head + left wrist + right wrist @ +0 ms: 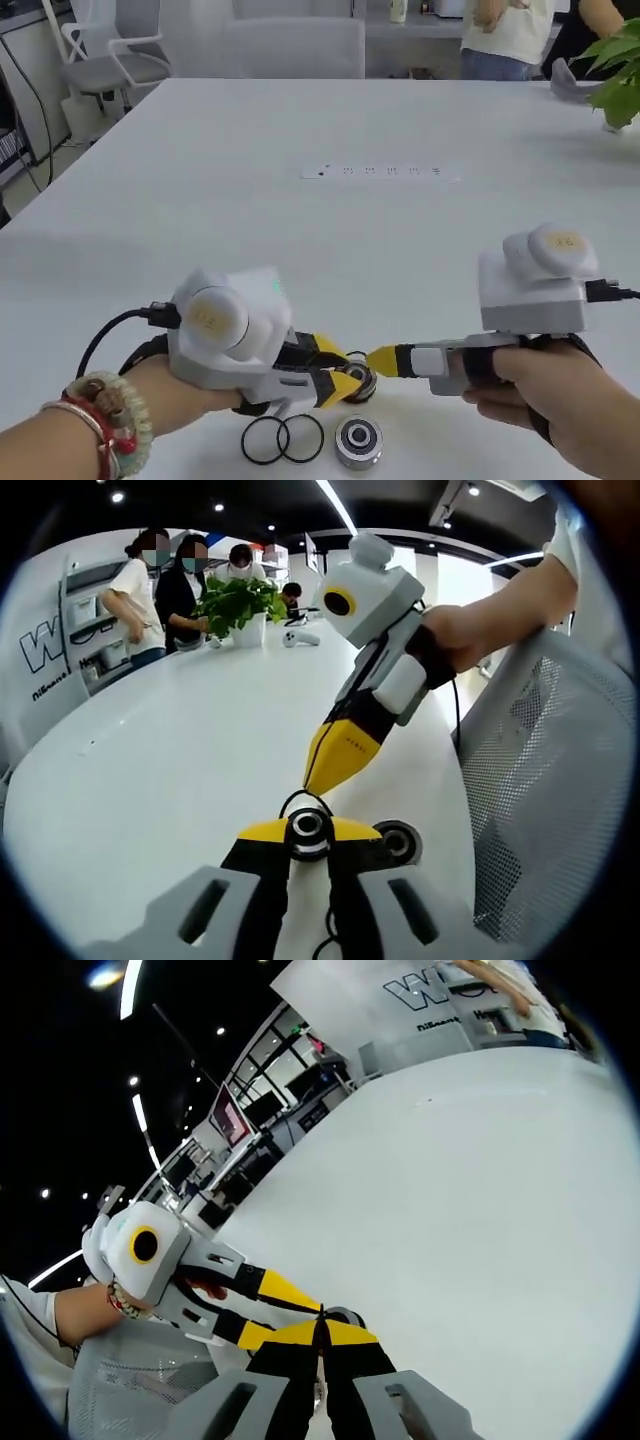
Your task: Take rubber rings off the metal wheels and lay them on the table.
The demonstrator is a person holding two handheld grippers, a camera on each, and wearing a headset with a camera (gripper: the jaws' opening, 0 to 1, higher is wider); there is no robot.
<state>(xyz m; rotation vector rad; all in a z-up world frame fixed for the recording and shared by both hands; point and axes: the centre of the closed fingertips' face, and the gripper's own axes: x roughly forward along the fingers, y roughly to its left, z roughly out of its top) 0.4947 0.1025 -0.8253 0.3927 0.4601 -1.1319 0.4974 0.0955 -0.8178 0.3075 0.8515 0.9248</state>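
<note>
A metal wheel (308, 825) sits clamped between the yellow jaws of the left gripper (306, 832), low centre in the left gripper view. There, a black rubber ring (296, 800) loops up off it, pinched in the closed tips of the right gripper (318, 783). The head view adds two loose rings (283, 438) lying on the table (300, 230) at the bottom edge, with a second wheel (358, 441) just right of them.

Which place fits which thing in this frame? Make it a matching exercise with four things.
1 held wheel
2 loose wheel
3 two rubber rings
4 plant

A flat on the table, left of the loose wheel
B at the table's far right
C between the left gripper's fingers
D on the table, right of the rings

Pairs: 1-C, 2-D, 3-A, 4-B
</note>
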